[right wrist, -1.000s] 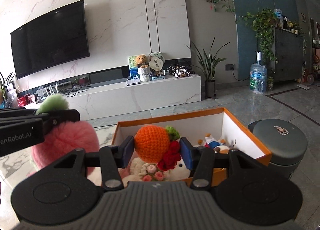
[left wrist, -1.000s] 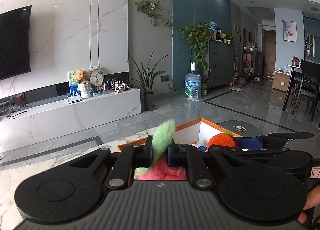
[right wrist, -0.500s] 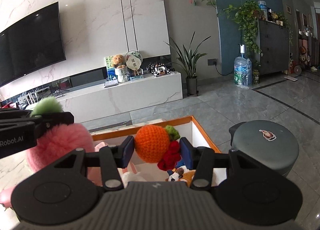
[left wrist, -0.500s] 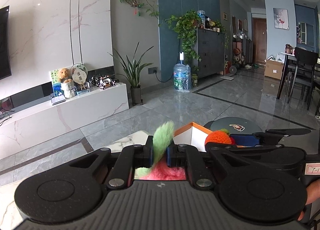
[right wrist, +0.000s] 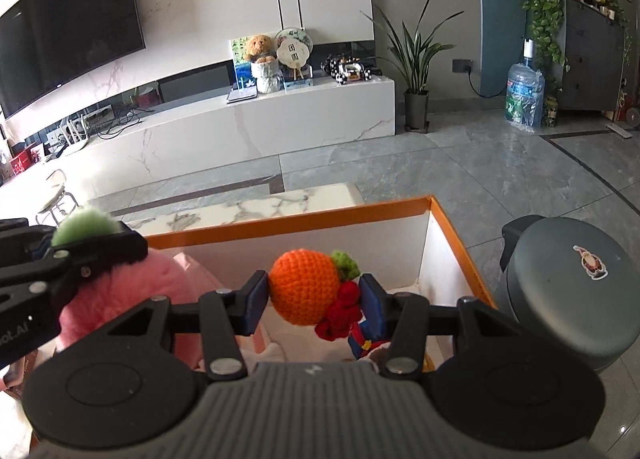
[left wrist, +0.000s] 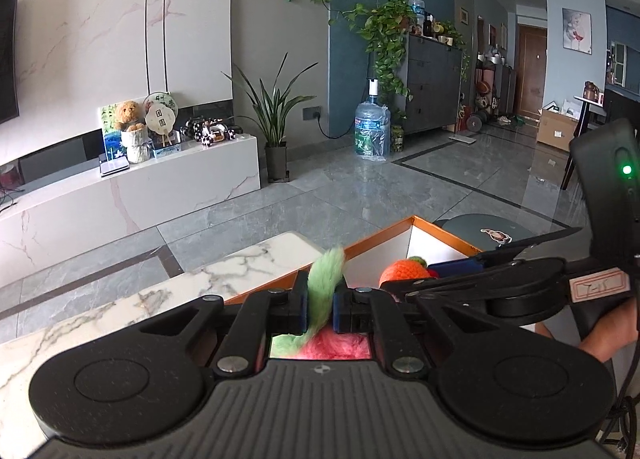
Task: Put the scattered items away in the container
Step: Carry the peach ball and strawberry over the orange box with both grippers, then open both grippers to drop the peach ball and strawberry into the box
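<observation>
Both hand-held grippers are held over the orange-rimmed white cardboard box [right wrist: 444, 227]: right hand-held gripper [right wrist: 314, 301] clamped on an orange crocheted fruit toy [right wrist: 306, 287], left hand-held gripper [left wrist: 320, 305] pinched shut on the green leaf of a pink fluffy plush [right wrist: 132, 291], box directly below.

Fuzzy pink plush toy [right wrist: 132, 291] carries a pale green furry tuft [left wrist: 326, 279]. Crocheted orange ball [right wrist: 306, 285] has a lime green yarn top and dark red yarn knots beside it. Open cardboard box [right wrist: 400, 235]: orange rim, plain white inner walls. Marble tabletop [left wrist: 224, 279]: white with grey veining. Round lidded bin [right wrist: 568, 287]: dark grey-green, one small multicoloured sticker on top. Both gripper bodies black; right gripper [right wrist: 314, 299] finger pads dark blue. Floor tiles grey, dark border line.
</observation>
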Demonstrator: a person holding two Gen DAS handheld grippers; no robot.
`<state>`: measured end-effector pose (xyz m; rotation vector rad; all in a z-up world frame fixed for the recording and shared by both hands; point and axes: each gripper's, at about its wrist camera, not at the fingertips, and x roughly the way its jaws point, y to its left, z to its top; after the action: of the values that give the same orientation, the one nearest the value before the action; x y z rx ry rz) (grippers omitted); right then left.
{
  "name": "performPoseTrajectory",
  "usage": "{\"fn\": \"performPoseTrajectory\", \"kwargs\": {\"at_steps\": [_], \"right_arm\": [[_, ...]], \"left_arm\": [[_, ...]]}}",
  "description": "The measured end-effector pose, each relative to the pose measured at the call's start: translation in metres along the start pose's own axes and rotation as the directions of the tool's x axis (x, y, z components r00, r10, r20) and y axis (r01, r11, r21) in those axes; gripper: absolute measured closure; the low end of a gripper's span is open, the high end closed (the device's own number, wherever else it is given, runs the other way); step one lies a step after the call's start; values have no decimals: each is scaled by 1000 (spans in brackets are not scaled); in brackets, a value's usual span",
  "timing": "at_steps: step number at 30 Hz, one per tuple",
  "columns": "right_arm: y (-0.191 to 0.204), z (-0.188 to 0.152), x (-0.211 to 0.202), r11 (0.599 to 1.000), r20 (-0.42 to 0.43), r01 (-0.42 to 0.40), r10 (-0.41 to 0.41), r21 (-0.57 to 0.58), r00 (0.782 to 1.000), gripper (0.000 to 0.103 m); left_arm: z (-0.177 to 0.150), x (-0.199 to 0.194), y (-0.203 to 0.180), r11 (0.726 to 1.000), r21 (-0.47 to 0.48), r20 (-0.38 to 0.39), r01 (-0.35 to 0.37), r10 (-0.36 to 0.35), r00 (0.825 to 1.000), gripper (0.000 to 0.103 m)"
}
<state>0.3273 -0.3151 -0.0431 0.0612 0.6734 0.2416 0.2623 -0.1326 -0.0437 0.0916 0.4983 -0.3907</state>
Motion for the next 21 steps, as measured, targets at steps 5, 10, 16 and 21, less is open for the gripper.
{"fn": "performPoseTrajectory", "kwargs": {"at_steps": [5, 10, 16, 21], "right_arm": [[1, -4, 7, 1000, -26, -13, 13, 4, 1000, 50], [1, -6, 10, 1000, -27, -8, 8, 11, 1000, 48], [-2, -8, 12, 999, -24, -11, 12, 32, 1000, 48], [-6, -9, 10, 999, -11, -1, 1, 42, 1000, 48]], "left_arm": [[-1, 0, 3, 1000, -14, 10, 18, -18, 1000, 91], [-3, 2, 5, 999, -35, 6, 28, -28, 1000, 92], [-4, 6, 4, 997, -68, -2, 38, -38, 999, 92], [-1, 4, 0, 996, -66, 1, 54, -54, 999, 92]]}}
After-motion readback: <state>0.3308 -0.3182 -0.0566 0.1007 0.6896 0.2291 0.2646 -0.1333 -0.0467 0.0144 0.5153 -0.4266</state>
